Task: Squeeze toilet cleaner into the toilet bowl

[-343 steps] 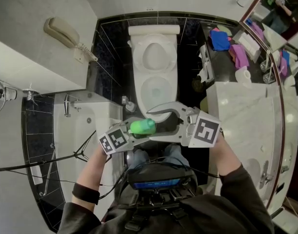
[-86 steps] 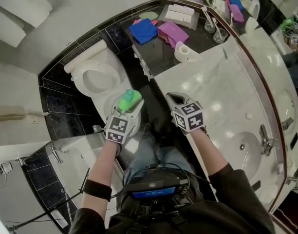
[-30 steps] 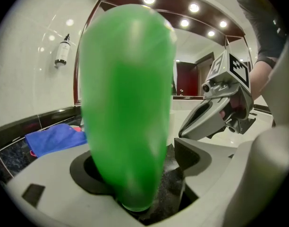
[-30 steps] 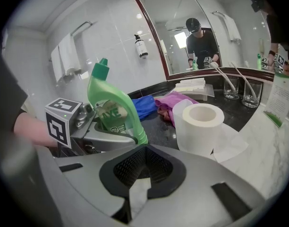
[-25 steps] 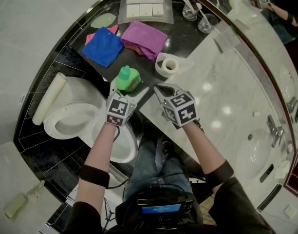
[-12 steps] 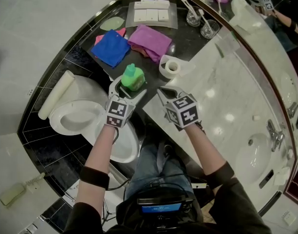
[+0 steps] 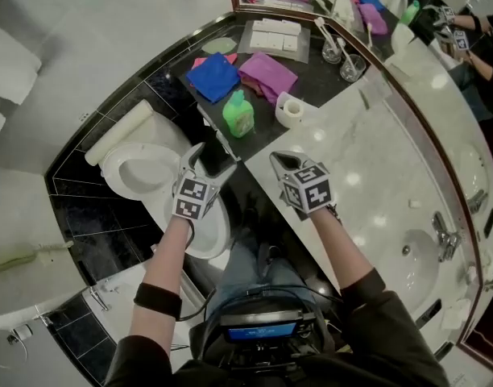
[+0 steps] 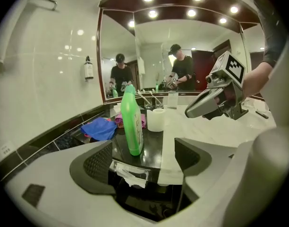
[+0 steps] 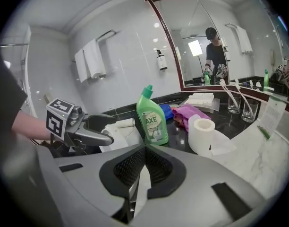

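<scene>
The green toilet cleaner bottle stands upright by itself on the black counter, next to the toilet paper roll. My left gripper is open and empty, a short way in front of the bottle and not touching it. My right gripper is shut with nothing in it and hovers at the edge of the marble top. The white toilet bowl lies below and to the left of the left gripper, its seat down and lid up.
A toilet paper roll, a blue cloth and a purple cloth lie on the black counter; glasses stand by the mirror. The marble top with its sink runs to the right.
The left gripper has let go of the bottle, which now stands on the counter, and has drawn back from it. Both grippers have shifted toward me.
</scene>
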`<state>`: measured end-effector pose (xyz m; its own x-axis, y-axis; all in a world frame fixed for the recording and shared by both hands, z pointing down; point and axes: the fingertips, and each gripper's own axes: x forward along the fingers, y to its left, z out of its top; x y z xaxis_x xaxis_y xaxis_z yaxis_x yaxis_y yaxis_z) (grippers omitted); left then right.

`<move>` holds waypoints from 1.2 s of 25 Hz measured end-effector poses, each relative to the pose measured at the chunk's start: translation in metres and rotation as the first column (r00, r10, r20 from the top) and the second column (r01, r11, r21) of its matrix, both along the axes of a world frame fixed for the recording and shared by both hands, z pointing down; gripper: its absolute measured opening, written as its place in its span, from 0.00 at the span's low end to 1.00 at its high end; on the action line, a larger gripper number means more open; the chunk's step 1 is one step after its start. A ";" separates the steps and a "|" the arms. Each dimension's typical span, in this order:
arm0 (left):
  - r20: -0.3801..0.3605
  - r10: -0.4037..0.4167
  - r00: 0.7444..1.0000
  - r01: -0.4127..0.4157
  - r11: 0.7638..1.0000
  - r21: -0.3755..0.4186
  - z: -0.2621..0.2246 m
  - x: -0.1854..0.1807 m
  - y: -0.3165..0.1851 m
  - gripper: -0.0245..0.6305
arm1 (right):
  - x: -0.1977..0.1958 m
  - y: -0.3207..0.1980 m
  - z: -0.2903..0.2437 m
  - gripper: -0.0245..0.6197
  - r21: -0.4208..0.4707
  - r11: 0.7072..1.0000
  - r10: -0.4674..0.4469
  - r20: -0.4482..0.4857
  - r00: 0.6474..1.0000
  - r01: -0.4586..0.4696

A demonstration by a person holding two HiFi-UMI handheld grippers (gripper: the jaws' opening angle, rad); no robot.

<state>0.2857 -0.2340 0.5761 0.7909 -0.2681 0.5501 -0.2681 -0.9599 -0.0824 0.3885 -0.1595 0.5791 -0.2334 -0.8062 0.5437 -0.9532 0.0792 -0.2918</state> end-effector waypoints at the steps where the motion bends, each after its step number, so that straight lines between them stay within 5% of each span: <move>1: 0.001 -0.015 1.000 0.015 1.000 0.003 -0.008 -0.010 0.010 0.66 | -0.005 0.008 -0.005 0.04 0.005 1.000 -0.012 0.000 1.000 0.012; 6: -0.022 -0.124 0.992 0.124 0.992 0.013 -0.046 -0.062 0.066 0.32 | -0.029 0.047 -0.032 0.04 0.036 0.998 -0.058 0.011 0.998 0.058; 10: -0.043 -0.263 0.964 0.264 0.965 0.003 -0.063 -0.111 0.105 0.05 | -0.051 0.074 -0.043 0.04 0.033 0.994 -0.108 0.022 0.994 0.108; 19: -0.050 -0.513 0.857 0.510 0.859 -0.049 -0.075 -0.232 0.148 0.05 | -0.121 0.097 -0.052 0.04 0.048 0.980 -0.194 0.026 0.981 0.193; 25: -0.065 -0.607 0.792 0.604 0.794 -0.061 -0.077 -0.308 0.159 0.05 | -0.196 0.108 -0.056 0.04 0.074 0.963 -0.263 0.051 0.963 0.259; 30: -0.068 -0.635 0.770 0.632 0.773 -0.063 -0.078 -0.370 0.176 0.05 | -0.263 0.113 -0.057 0.04 0.091 0.949 -0.305 0.032 0.952 0.301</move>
<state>-0.0848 -0.0577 0.4978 0.4905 -0.7061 0.5107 -0.8202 -0.5721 -0.0032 0.1257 -0.0462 0.5217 -0.4967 -0.7356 0.4606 -0.8663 0.3883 -0.3142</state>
